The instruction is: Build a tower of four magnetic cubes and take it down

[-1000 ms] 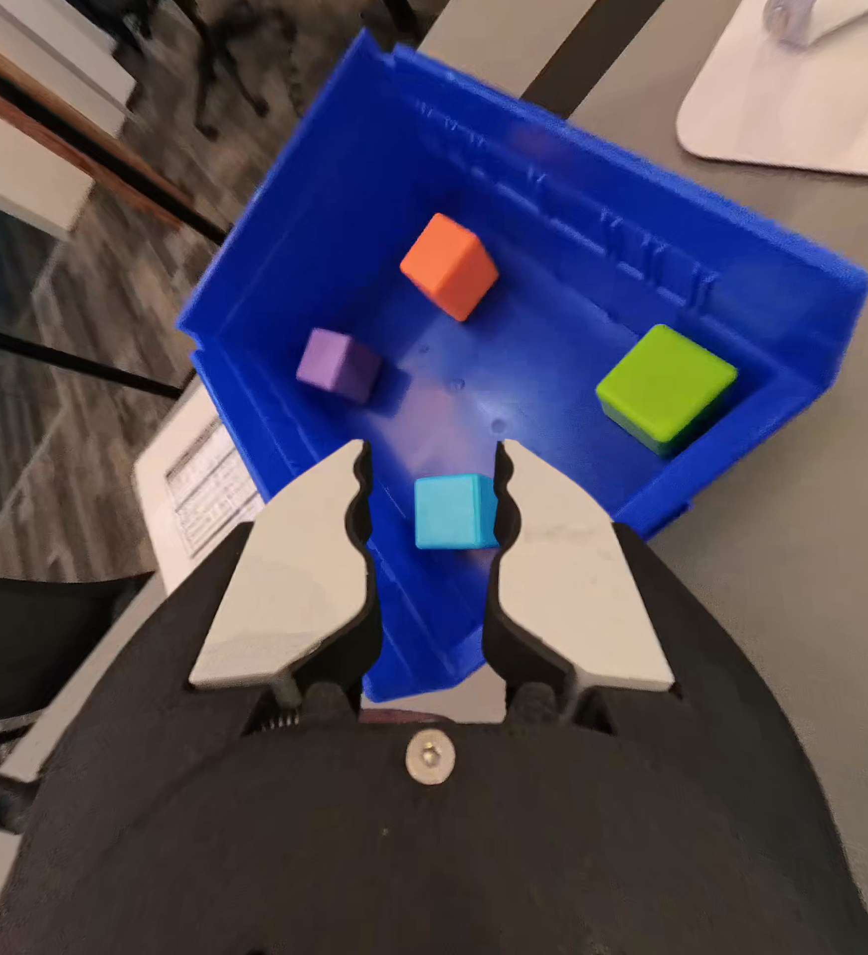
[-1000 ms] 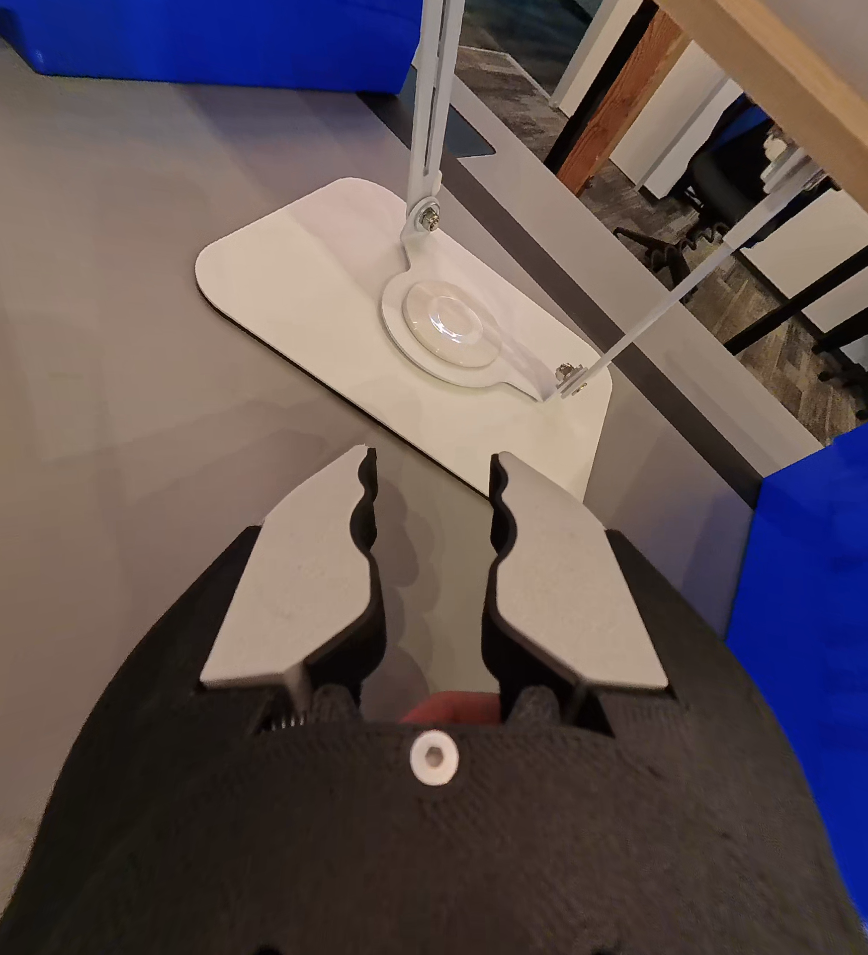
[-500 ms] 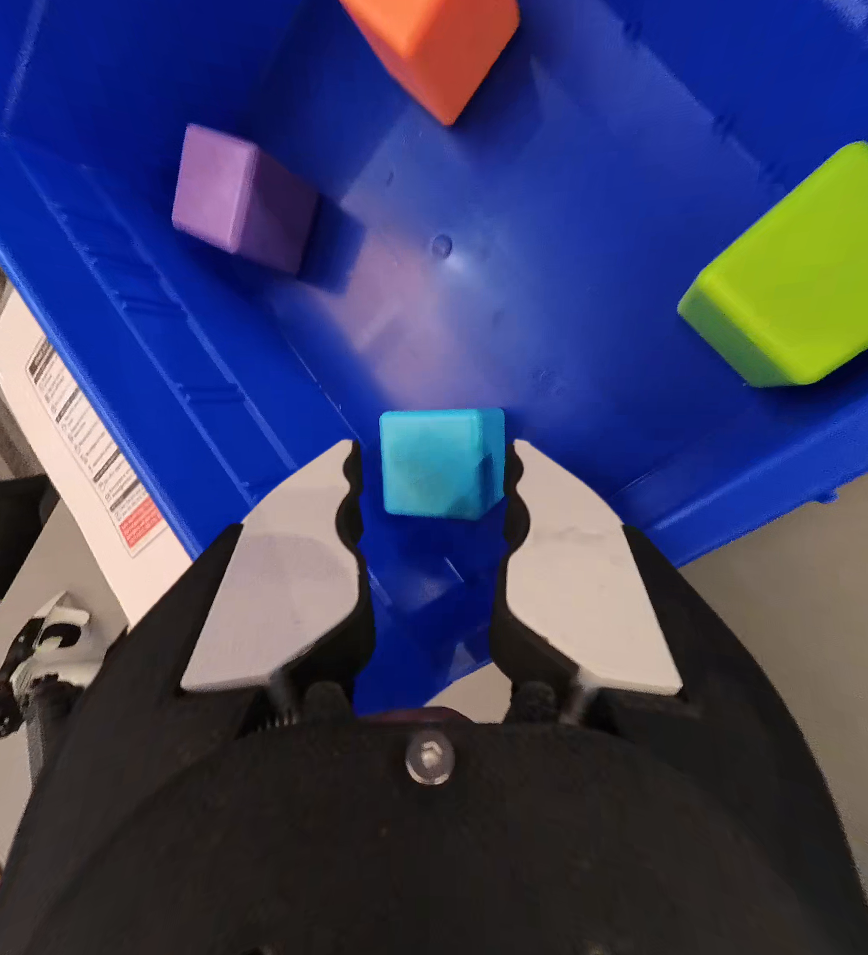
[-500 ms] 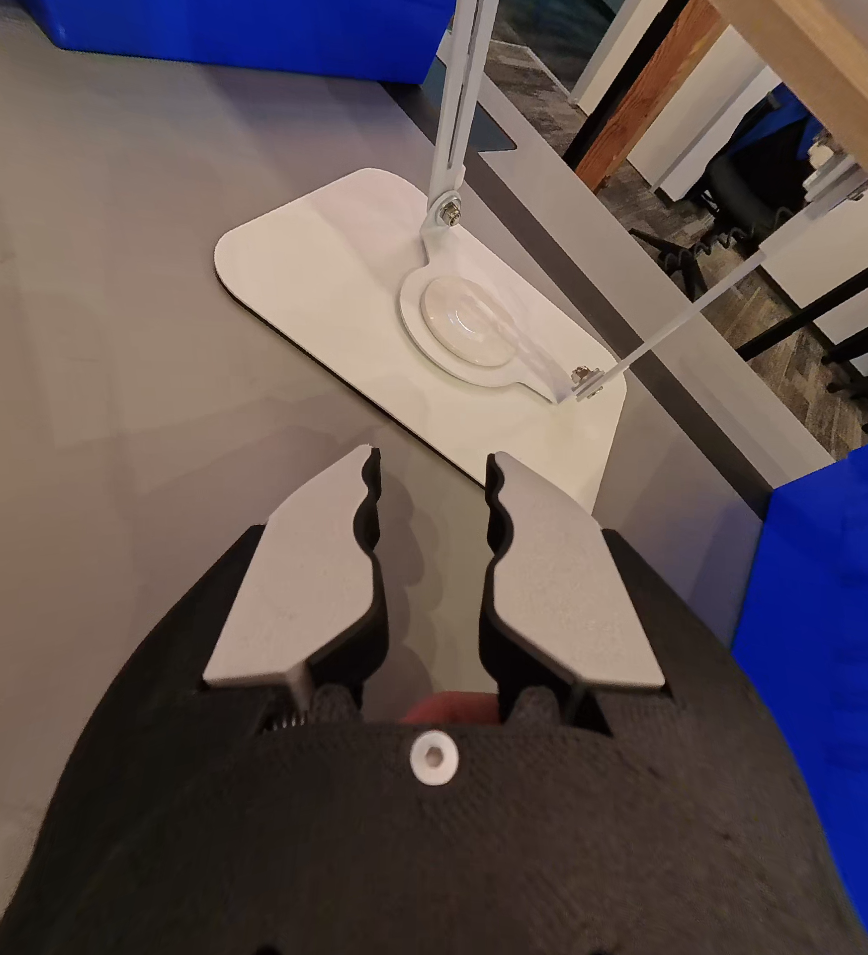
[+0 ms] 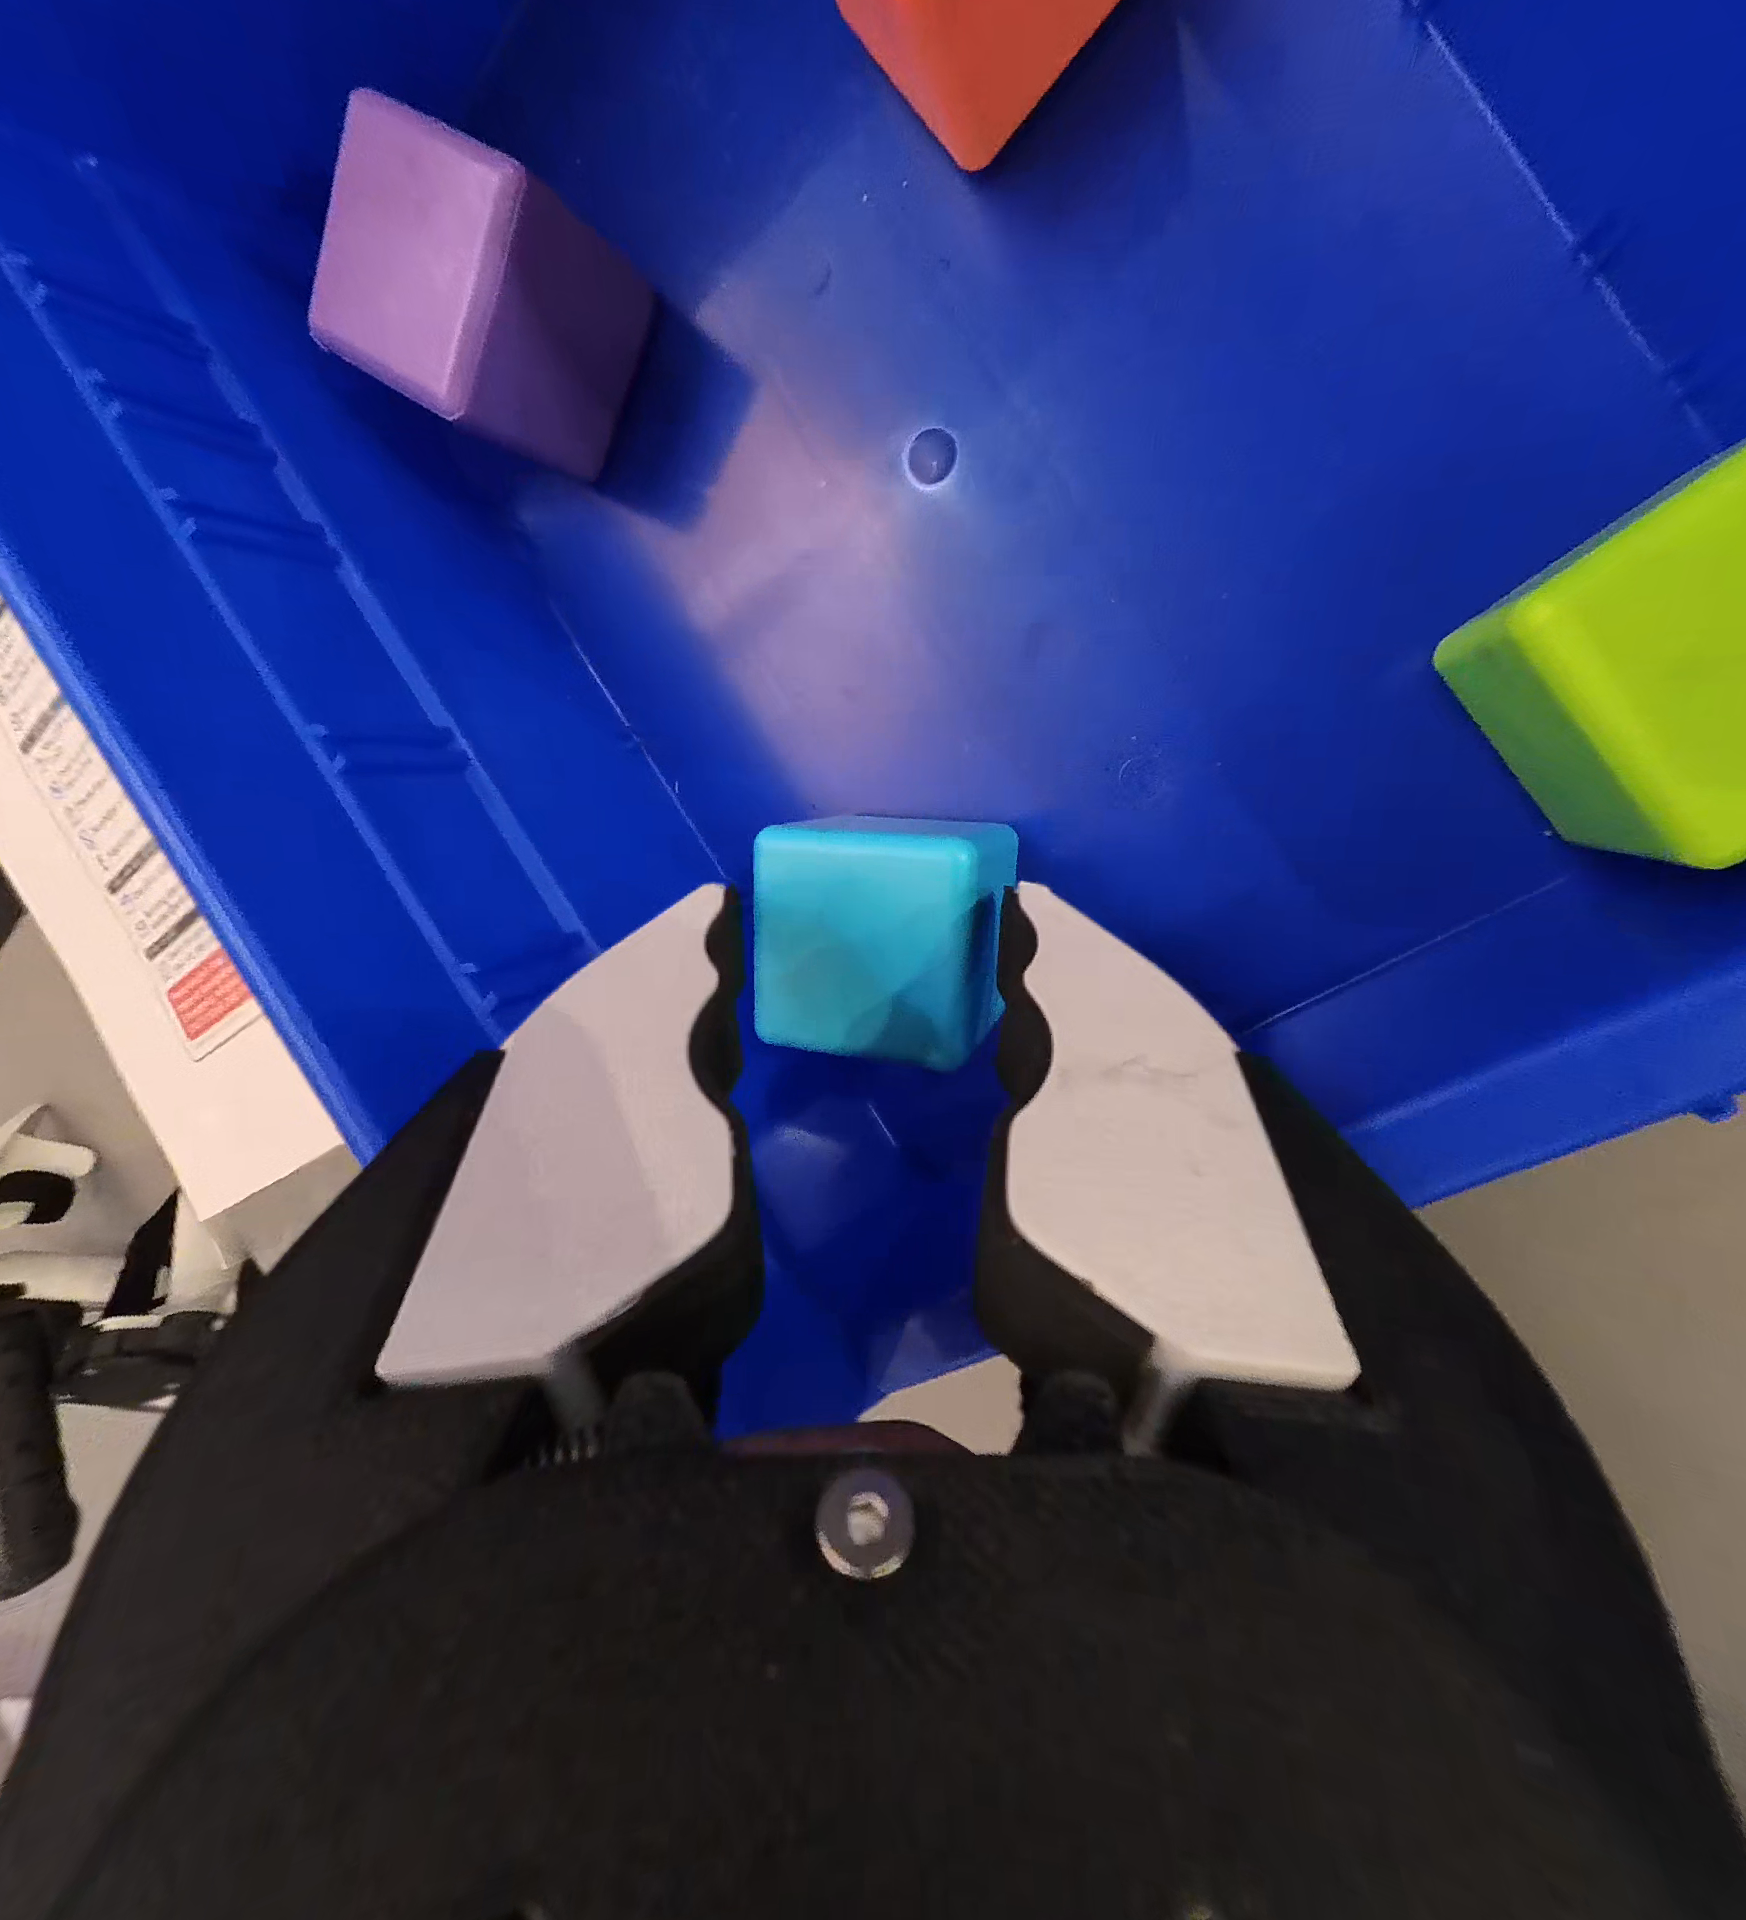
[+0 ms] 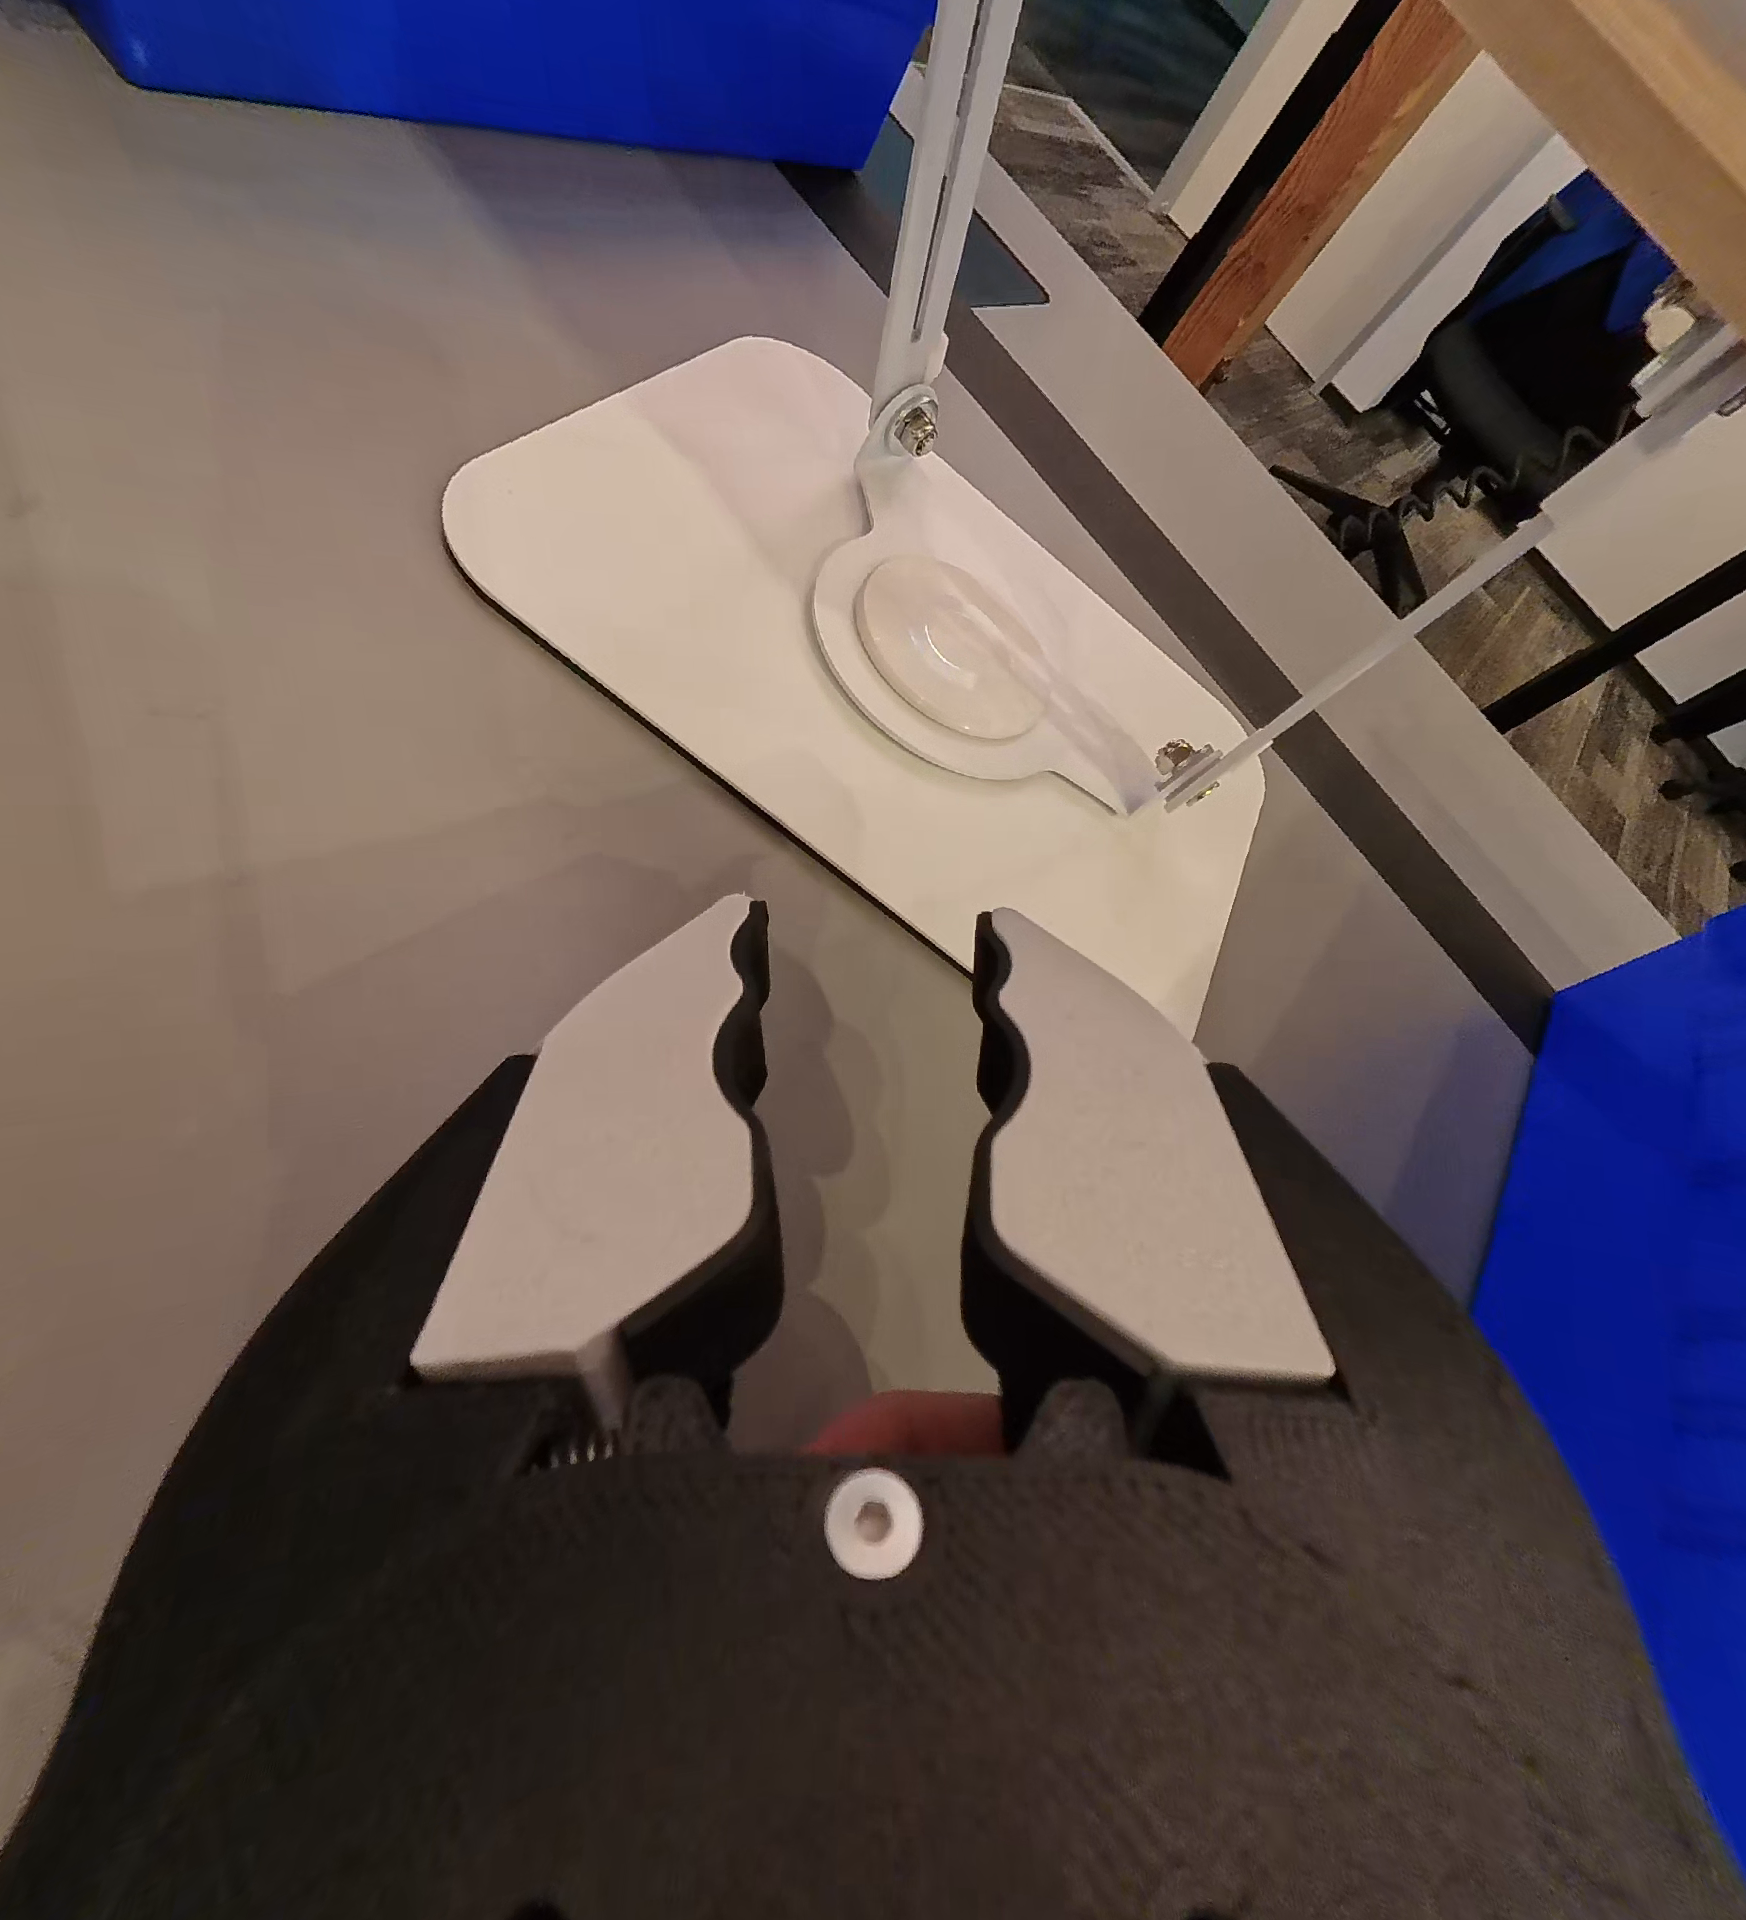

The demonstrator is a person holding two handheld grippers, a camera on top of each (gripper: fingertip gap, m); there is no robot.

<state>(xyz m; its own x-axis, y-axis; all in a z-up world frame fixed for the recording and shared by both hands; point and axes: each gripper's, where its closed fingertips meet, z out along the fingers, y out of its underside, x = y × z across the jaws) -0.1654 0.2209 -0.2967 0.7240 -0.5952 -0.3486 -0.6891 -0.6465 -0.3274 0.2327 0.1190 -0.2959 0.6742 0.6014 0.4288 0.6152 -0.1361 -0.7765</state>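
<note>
Left gripper parted (tips level); right gripper parted.
</note>
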